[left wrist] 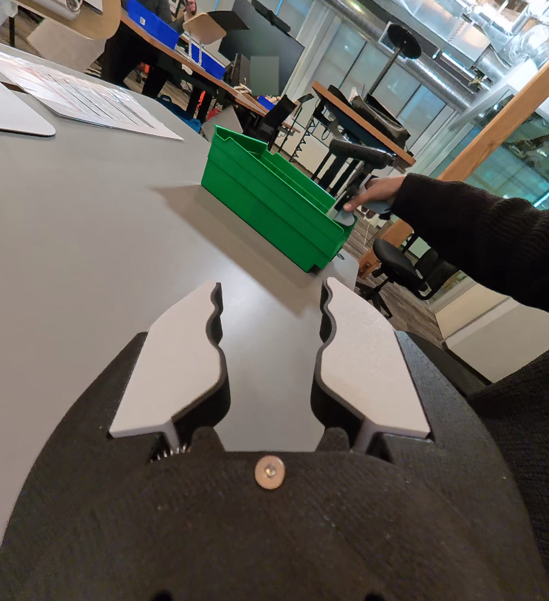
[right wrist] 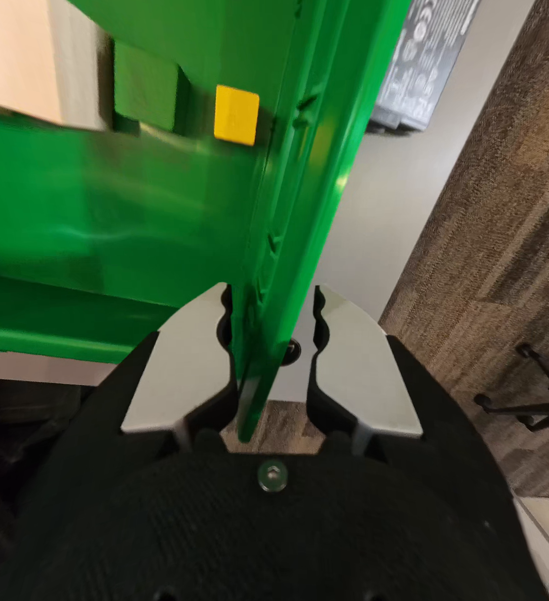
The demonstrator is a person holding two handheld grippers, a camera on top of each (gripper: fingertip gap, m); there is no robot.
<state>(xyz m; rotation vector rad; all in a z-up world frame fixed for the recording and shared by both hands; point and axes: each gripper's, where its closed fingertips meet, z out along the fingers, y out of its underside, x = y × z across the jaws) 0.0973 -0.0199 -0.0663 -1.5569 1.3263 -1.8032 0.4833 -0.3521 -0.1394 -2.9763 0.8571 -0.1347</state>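
Grey tabletop [left wrist: 87, 227] in an open workshop room carries a long green plastic bin [left wrist: 266, 198] near its far edge, with a small yellow block [right wrist: 236, 114] lying inside against one wall. Right gripper [right wrist: 271, 341] straddles the bin's end rim, its fingers apart with one just beside the wall and the other clear, so nothing is clamped. Left gripper [left wrist: 269, 325] hovers well apart over bare table, fingers spread and empty.

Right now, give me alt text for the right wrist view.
The right hand-held gripper straddles the green bin's side wall, jaws open, with a gap on the right. A yellow block lies inside the bin; grey table and carpeted floor lie beyond.
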